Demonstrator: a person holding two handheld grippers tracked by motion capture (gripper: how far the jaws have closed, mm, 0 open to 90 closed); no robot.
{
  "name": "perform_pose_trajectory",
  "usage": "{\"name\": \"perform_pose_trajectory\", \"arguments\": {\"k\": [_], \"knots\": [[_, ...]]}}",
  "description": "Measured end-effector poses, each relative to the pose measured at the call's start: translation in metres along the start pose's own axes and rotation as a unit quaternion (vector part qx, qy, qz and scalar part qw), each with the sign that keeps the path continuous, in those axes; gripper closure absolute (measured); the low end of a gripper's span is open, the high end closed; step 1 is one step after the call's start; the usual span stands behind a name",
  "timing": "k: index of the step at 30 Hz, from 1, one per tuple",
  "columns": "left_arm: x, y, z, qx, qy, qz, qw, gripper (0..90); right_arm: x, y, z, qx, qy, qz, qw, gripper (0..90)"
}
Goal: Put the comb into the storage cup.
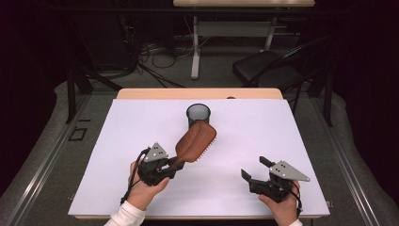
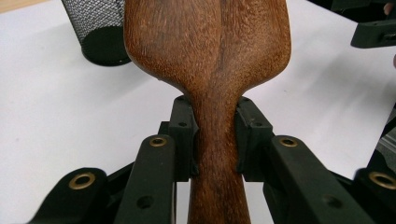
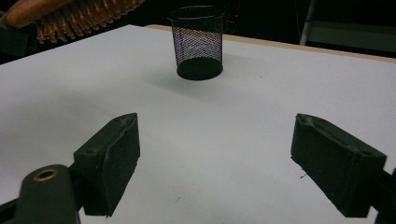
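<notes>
In the high view, the left gripper (image 1: 175, 164) clamps the wooden hairbrush (image 1: 196, 141) by its handle, head raised just before the mesh cup (image 1: 198, 114). The left gripper view shows both pads (image 2: 186, 135) pressing the handle. The right gripper view shows its jaws wide apart over the white table (image 3: 243, 116), holding nothing.
</notes>
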State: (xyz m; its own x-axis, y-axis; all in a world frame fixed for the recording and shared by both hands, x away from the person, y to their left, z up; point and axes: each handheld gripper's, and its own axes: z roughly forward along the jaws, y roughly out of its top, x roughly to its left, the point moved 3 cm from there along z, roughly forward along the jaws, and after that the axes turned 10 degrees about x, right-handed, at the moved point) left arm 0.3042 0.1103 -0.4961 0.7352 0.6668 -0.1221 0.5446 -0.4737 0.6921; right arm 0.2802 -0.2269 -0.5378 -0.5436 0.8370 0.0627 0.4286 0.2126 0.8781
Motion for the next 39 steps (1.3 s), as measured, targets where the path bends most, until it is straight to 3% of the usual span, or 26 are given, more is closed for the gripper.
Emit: {"name": "perform_pose_trajectory", "arguments": {"k": [14, 22, 39], "knots": [[-0.0018, -0.0038, -0.0054, -0.029, -0.002, 0.004, 0.9996, 71.8, 0.0027, 0.0004, 0.0019, 0.005, 0.003, -0.011, 0.9999, 15.2], [-0.0047, -0.0064, -0.0055, -0.058, 0.001, 0.009, 0.9983, 71.8, 0.0045, 0.0007, 0.0035, 0.007, 0.002, -0.015, 0.9999, 15.3], [-0.0083, -0.0087, -0.0028, -0.075, -0.020, 0.002, 0.9970, 71.8, 0.0046, 0.0041, 0.0027, 0.004, 0.019, 0.007, 0.9998, 15.0]]}}
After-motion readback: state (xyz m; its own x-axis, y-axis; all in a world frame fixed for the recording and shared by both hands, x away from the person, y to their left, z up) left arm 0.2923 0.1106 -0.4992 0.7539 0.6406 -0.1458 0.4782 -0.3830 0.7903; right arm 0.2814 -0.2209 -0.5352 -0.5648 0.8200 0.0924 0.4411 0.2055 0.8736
